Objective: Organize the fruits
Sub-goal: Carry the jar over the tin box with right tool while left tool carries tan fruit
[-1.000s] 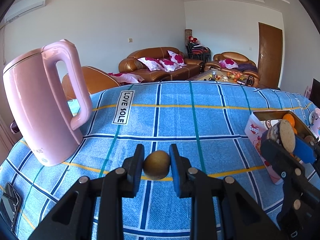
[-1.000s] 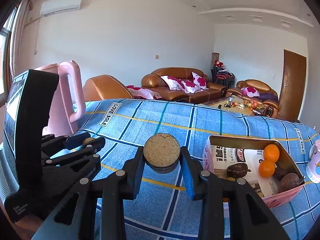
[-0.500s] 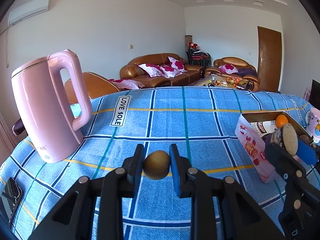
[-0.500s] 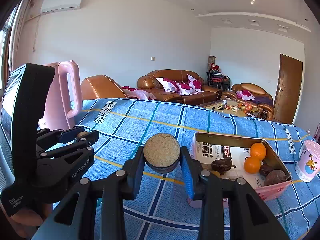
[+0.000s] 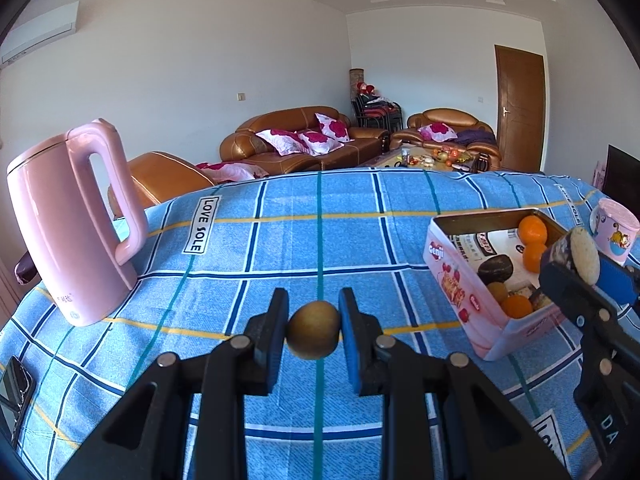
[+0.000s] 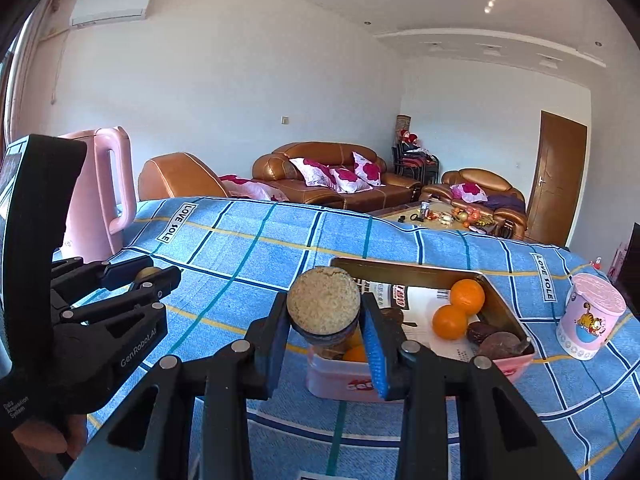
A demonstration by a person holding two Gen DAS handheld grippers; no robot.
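- Currently I see a small brown-green fruit (image 5: 313, 335), likely a kiwi, clamped between the pads of my left gripper (image 5: 313, 332) and held clear above the blue checked tablecloth (image 5: 280, 240).
- My right gripper (image 6: 323, 320) is clenched on a round fruit with a flat, grainy cut face (image 6: 323, 300), held just in front of the pink tin (image 6: 404, 388).
- The pink tin sits on the cloth to the right of the left gripper. It holds oranges (image 6: 466, 295), dark brown fruits (image 6: 502, 345) and printed paper (image 6: 416, 300).
- A pink cup (image 6: 592, 326) stands just right of the tin.
- A pink kettle (image 5: 68, 232) stands upright at the far left of the cloth, well apart from the tin.
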